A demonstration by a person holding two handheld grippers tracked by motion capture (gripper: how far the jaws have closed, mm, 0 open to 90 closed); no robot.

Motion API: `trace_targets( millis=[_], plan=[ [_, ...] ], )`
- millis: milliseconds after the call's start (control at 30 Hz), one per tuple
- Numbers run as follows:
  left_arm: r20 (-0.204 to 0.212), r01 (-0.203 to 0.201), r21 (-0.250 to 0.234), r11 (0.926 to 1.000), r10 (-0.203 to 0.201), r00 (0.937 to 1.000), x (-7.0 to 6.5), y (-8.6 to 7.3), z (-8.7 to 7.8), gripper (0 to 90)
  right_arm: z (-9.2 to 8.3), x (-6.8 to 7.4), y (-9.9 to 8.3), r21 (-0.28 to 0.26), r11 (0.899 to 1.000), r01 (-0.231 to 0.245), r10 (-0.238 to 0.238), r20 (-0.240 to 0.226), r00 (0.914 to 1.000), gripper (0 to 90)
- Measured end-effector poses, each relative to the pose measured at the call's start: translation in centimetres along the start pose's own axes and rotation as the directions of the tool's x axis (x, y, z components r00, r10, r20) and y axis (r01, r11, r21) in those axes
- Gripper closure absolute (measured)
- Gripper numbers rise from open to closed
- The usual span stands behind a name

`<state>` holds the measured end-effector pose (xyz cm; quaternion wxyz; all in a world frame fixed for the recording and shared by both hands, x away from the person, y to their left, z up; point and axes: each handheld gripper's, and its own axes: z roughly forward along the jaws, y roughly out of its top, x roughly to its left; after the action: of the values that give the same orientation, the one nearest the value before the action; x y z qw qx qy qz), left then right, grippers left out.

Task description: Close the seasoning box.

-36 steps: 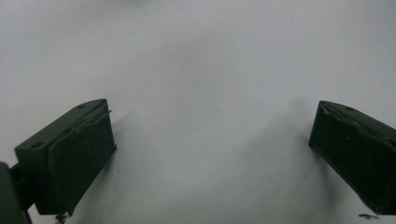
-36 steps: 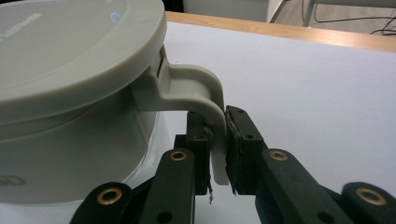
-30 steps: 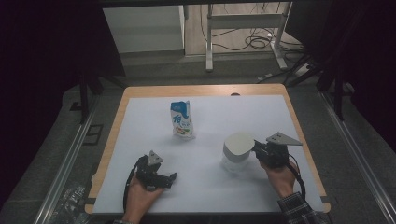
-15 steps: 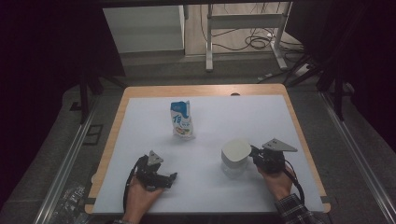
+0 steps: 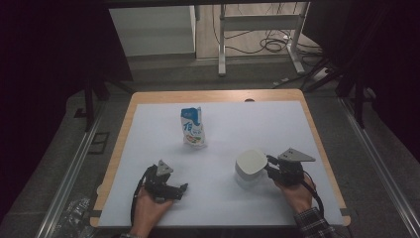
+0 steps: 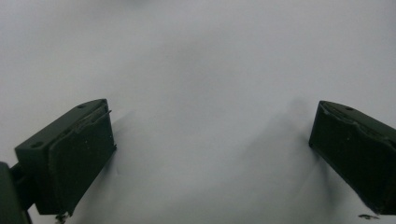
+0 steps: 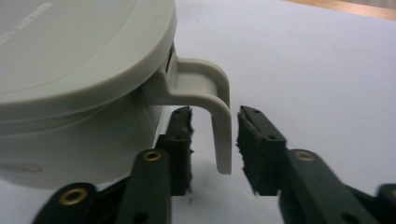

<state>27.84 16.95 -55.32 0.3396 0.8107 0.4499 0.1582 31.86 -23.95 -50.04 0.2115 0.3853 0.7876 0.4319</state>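
A pale lidded jug (image 5: 250, 167) stands on the white sheet (image 5: 257, 124) at the near right. Its handle (image 7: 222, 130) points at my right gripper (image 5: 270, 166). In the right gripper view the handle hangs between the two pads (image 7: 182, 144) of that gripper (image 7: 215, 114). The jaws have just been opening, and a thin gap shows on each side of the handle. My left gripper (image 5: 181, 191) lies near the front left edge. Its jaws (image 6: 210, 135) stand wide open over bare sheet with nothing between them.
A blue and white pouch (image 5: 192, 127) stands upright near the middle of the sheet, far from both grippers. The wooden table rim (image 5: 213, 95) frames the sheet. Metal rails and cables lie on the floor beyond.
The jug and my right gripper have shifted slightly toward the near edge. The left hand has stayed put.
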Motion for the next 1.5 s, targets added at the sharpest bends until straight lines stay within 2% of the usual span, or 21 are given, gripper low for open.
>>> trace_targets(
  millis=[67, 100, 267, 333, 467, 567, 700, 833, 933, 1100, 1500],
  plan=[
    [0.0, 0.0, 0.0, 1.0, 0.0, 1.0, 0.0, 0.0, 0.0, 0.3, -0.4, -0.2, -0.1, 0.003, 1.0, 0.005, -0.005, -0.007, 1.0, 56.6],
    [0.0, 0.0, 0.0, 1.0, 0.0, 1.0, 0.0, 0.0, 0.0, 0.3, -0.7, -0.4, -0.1, 0.015, 1.0, -0.011, 0.011, -0.024, 0.9996, 54.0],
    [0.0, 0.0, 0.0, 1.0, 0.0, 1.0, 0.0, 0.0, 0.0, 0.3, -1.3, -0.8, -0.3, 0.031, 0.999, -0.018, 0.019, -0.026, 0.9995, 53.3],
    [0.0, 0.0, 0.0, 1.0, 0.0, 1.0, 0.0, 0.0, 0.0, 0.2, -1.8, -0.9, -0.4, 0.038, 0.999, -0.007, 0.009, -0.033, 0.9994, 55.0],
    [0.0, 0.0, 0.0, 1.0, 0.0, 1.0, 0.0, 0.0, 0.0, 0.2, -2.7, -1.0, -0.2, 0.017, 1.0, 0.002, -0.002, -0.027, 0.9996, 55.3],
    [0.0, 0.0, 0.0, 1.0, 0.0, 1.0, 0.0, 0.0, 0.0, 0.3, -3.2, -1.1, 0.2, 0.007, 1.0, -0.018, 0.018, -0.036, 0.9992, 54.7],
    [0.0, 0.0, 0.0, 1.0, 0.0, 1.0, 0.0, 0.0, 0.0, 0.3, -3.7, -1.2, 0.9, 0.001, 1.0, -0.012, 0.012, -0.015, 0.9998, 54.0],
    [0.0, 0.003, -0.003, 1.0, -0.003, 1.0, 0.0, 0.0, 0.0, 0.3, -4.0, -1.1, 1.7, 0.001, 1.0, -0.009, 0.009, -0.044, 0.999, 67.8],
    [0.0, -0.001, 0.0, 1.0, 0.001, 1.0, 0.0, 0.0, 0.0, 0.2, -4.1, -1.0, 2.4, 0.02, 1.0, 0.008, -0.006, -0.064, 0.9979, 77.3],
    [0.0, 0.004, -0.004, 1.0, -0.004, 1.0, 0.0, 0.0, 0.0, 0.3, -4.4, -0.7, 4.2, 0.013, 1.0, 0.024, -0.023, -0.081, 0.9964, 87.9],
    [0.001, 0.004, -0.005, 1.0, -0.004, 1.0, 0.0, 0.0, 0.0, 0.3, -3.9, 0.2, 6.8, 0.025, 0.998, 0.055, -0.051, -0.138, 0.9891, 88.9]
  ],
)
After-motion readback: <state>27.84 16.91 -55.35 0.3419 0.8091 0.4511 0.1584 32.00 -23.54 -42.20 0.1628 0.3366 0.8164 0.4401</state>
